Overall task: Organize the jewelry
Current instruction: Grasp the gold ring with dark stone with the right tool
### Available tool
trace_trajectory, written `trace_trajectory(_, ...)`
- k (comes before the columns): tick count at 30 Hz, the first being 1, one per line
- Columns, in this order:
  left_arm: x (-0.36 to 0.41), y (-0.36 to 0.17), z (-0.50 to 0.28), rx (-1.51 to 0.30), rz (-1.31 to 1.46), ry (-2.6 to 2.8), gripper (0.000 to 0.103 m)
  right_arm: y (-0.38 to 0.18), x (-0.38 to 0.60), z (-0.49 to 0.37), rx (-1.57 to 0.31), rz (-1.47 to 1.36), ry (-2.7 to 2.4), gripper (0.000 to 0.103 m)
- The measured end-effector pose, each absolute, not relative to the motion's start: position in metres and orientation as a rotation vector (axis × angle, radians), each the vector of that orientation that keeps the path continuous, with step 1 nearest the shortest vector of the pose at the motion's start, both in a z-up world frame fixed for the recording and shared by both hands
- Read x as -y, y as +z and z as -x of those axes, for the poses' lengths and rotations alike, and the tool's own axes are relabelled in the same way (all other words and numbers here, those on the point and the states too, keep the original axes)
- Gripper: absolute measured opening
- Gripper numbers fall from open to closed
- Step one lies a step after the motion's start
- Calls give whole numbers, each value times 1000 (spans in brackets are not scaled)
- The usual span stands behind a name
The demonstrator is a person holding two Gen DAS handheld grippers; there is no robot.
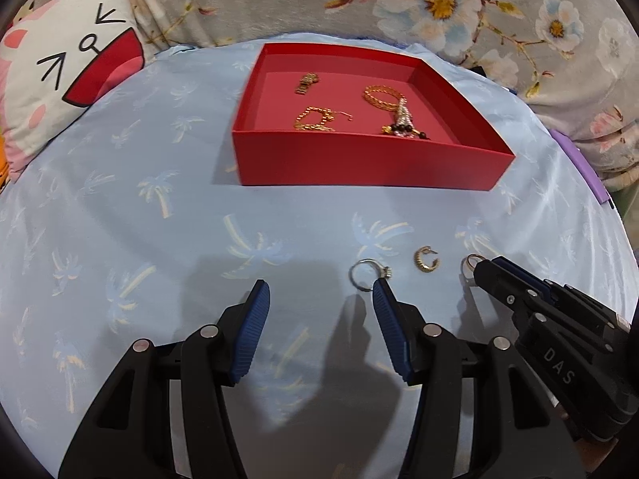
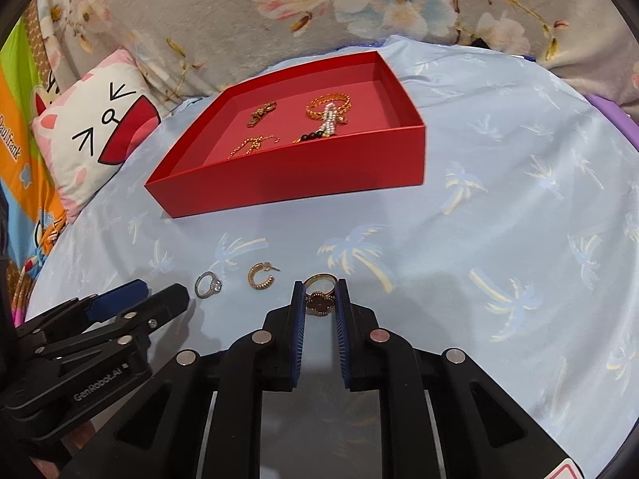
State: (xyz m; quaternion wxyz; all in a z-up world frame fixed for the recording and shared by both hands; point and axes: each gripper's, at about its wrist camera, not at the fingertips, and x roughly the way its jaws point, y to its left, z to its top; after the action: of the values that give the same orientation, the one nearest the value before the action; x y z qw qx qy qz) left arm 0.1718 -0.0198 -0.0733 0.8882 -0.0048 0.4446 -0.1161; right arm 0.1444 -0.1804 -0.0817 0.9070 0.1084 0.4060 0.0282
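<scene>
1. The right gripper point(image 2: 319, 293) has its fingers drawn close on either side of a gold ring with a dark clover face point(image 2: 318, 293); the pads seem to touch it, so it looks grasped, the ring lying on the blue cloth point(image 2: 499, 207).
2. Just left of that gripper's tips lies a gold hoop earring point(image 2: 260, 276), and left again a silver ring with a stone point(image 2: 208, 284).
3. The left gripper point(image 1: 319, 291) is released, fingers spread wide with only cloth between them; the silver ring point(image 1: 369, 274) lies at the tip of its right finger.
4. Well ahead of both grippers sits a red box point(image 1: 371, 167), open-topped.
5. Inside the box are a gold chain bracelet point(image 1: 382, 95), a beaded strand point(image 1: 403, 121), a fine gold chain point(image 1: 317, 119) and a small gold piece point(image 1: 305, 83).
6. A cat-face pillow point(image 1: 68, 72) lies far ahead to the left.
</scene>
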Motion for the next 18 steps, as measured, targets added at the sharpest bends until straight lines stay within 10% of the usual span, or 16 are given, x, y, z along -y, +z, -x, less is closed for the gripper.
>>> trace_trajectory(12,41,-79,-178,-912,-25,-244,51,-73,191,-133,-822,-253,59,13)
trace_trajectory(18,41,-79,-178,-900,-47,-246,32,-73,192,-132,-823,-260,62,13)
